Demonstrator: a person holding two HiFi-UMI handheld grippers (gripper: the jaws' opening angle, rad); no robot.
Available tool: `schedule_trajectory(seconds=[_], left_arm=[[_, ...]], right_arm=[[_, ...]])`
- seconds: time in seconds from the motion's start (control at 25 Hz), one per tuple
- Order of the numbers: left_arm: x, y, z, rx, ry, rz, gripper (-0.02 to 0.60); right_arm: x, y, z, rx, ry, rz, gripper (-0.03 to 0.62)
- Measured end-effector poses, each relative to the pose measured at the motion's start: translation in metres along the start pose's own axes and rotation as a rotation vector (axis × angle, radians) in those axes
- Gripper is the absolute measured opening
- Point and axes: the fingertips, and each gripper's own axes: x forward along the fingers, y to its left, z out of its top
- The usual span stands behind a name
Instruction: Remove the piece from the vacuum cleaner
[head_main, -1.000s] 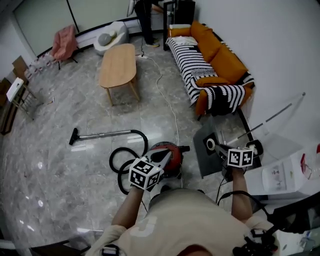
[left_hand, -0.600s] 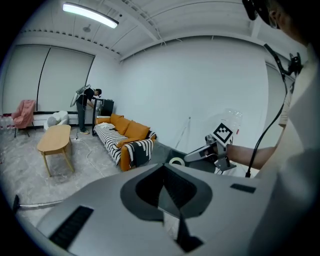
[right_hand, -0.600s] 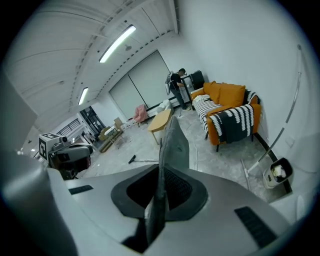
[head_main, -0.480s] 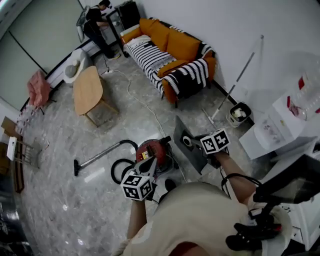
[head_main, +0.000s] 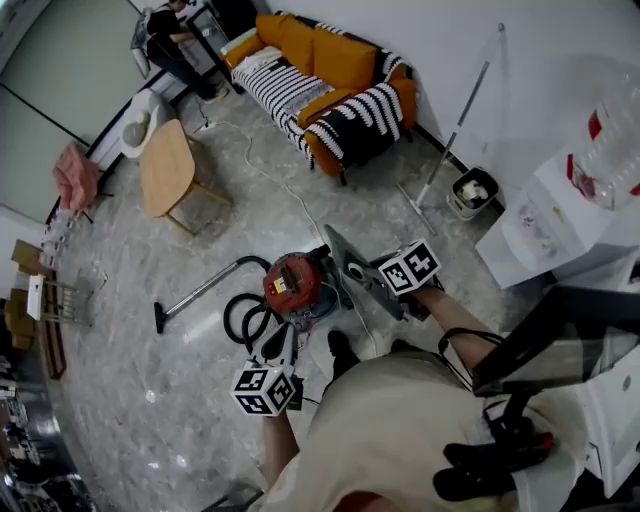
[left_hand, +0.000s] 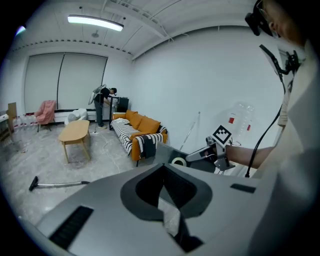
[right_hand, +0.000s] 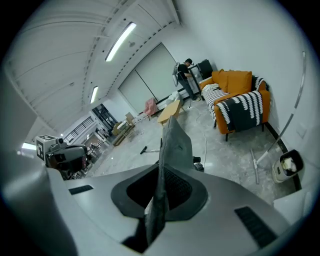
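**A:** Where is the piece?

**B:** The flat grey panel with a white-rimmed round hole (head_main: 347, 268) stands tilted on edge just beside the round red canister vacuum cleaner (head_main: 293, 283). In the head view it is on the cleaner's right. I cannot tell whether its lower edge touches the cleaner.

**A:** What has hold of it?

**B:** The right gripper (head_main: 375, 283) does. In the right gripper view the panel (right_hand: 175, 145) runs edge-on straight through the jaws, and both are clamped tight on it.

**A:** And the other one?

**B:** The left gripper (head_main: 283, 346) hangs on the person's side of the cleaner, with its tips pointing toward it. It is near the coiled black hose (head_main: 240, 318). In the left gripper view its jaws look drawn together with nothing between them.

**A:** What else lies around the cleaner?

**B:** The hose leads to a grey metal wand with a black floor head (head_main: 195, 293), which lies flat on the marble to the cleaner's left. A white cord (head_main: 268, 180) trails away across the floor beyond the cleaner. Further off that way stand an oval wooden table (head_main: 165, 168) and an orange sofa with a black-and-white striped throw (head_main: 330, 75). Both are well apart from the cleaner. A small white bucket (head_main: 470, 192) sits by the wall, off to the cleaner's right. A person in dark clothes (head_main: 165, 35) bends over something beyond the table.
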Motion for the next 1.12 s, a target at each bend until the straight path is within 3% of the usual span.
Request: schedule_trajectory(seconds=[0.24,0.44,0.72,1.12], left_arm=[[-0.027,0.005,-0.021,-0.057,0.041,0.089,0.005],[-0.035,0.011,-0.016,-0.039,0.023,0.091,0.005],[-0.081,0.044,-0.038,-0.043,-0.003,0.072,0.005],[-0.186,0.118,-0.094,-0.114,-0.048,0.039,0.005]], right_arm=[[0.022,0.019,-0.005,-0.028,0.040,0.069,0.028],[0.034,0.037,-0.005,-0.023,0.039,0.107,0.028],[0.056,0.086,-0.012,-0.073,0.038,0.064,0.028],[0.092,0.186,-0.038,-0.091,0.004,-0.012,0.028]])
